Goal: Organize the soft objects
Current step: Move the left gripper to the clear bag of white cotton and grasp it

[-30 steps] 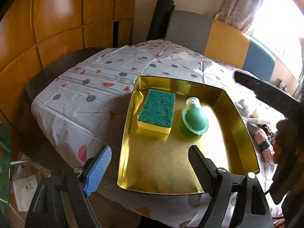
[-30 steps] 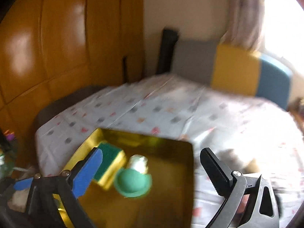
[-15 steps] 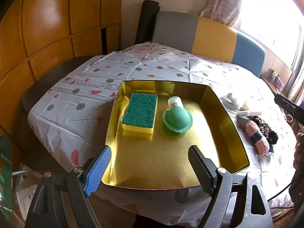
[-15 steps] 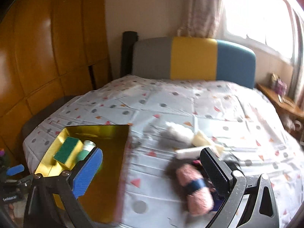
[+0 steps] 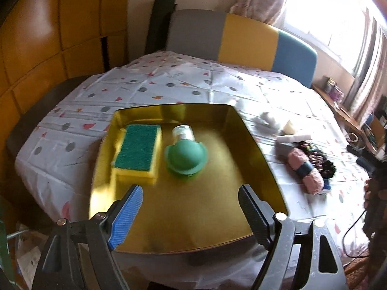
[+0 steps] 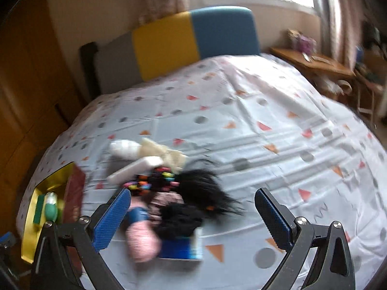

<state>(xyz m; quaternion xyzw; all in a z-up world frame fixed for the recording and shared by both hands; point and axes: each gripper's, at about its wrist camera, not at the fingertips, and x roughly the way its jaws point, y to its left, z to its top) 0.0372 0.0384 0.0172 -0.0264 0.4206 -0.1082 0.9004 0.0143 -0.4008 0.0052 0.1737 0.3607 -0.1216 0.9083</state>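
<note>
A gold tray [image 5: 193, 217] lies on the patterned tablecloth and holds a green-and-yellow sponge [image 5: 137, 149] and a green dome-shaped item with a clear cap [image 5: 185, 155]. My left gripper [image 5: 189, 213] hangs open over the tray's near part, empty. Right of the tray lies a pile: pink yarn ball [image 6: 141, 238], black fuzzy item [image 6: 205, 193], multicoloured beaded piece [image 6: 154, 181], white stick [image 6: 135, 168], cream and white soft pieces [image 6: 169, 154]. My right gripper [image 6: 193, 220] is open just before this pile, with nothing held. The right wrist view is blurred.
A blue flat box [image 6: 181, 246] lies under the pile. A grey, yellow and blue headboard [image 5: 241, 38] stands at the far side, wooden panelling [image 5: 48, 36] at left, and a wooden side table [image 6: 314, 65] at far right. A hand [image 5: 375, 193] holds the other gripper at the right edge.
The right gripper has swung right from the tray to the pile and come closer to it. The left view has shifted a little, the tray sitting further left; both grippers stay open.
</note>
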